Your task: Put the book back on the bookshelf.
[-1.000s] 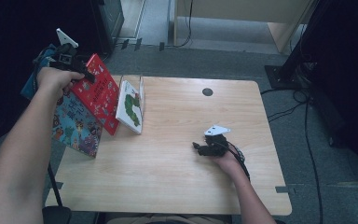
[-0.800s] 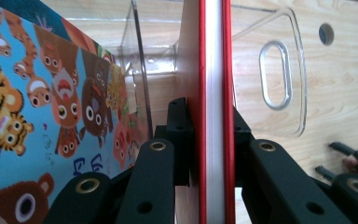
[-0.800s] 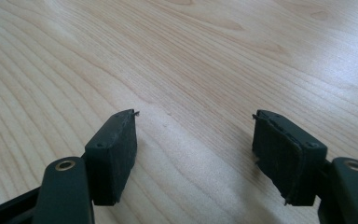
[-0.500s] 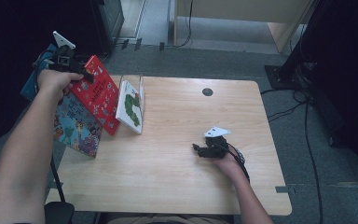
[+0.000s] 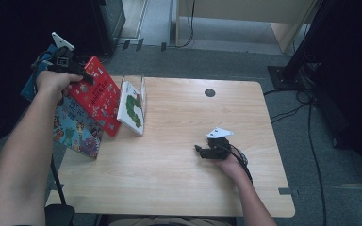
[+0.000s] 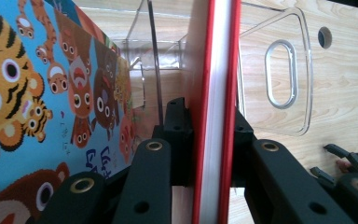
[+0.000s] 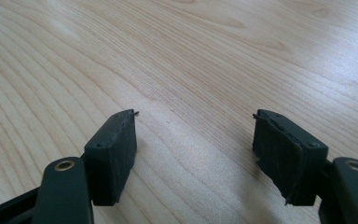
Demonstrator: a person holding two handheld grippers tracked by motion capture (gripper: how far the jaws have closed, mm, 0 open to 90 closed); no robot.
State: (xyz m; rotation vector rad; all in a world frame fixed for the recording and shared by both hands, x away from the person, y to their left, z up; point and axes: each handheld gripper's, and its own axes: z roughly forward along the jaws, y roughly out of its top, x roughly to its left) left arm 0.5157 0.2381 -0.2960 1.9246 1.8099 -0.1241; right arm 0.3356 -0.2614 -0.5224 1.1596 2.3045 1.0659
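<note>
left claw (image 6: 205, 140) is clamped on the thin red hardcover book (image 5: 96, 94), held upright on edge. the clear acrylic book stand (image 6: 284, 74) sits just ahead of it. right claw (image 5: 202, 150) rests open, well apart.

Red book (image 5: 96, 94) slightly more upright

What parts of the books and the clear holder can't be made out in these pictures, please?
- Red book: cover hidden in the left gripper view, which sees it edge-on; title too small in the high view.
- Blue animal book: top covered by the red book, high view.
- Clear holder: outline faint, high view.
- Left tool: pads hidden behind the red book.
</note>
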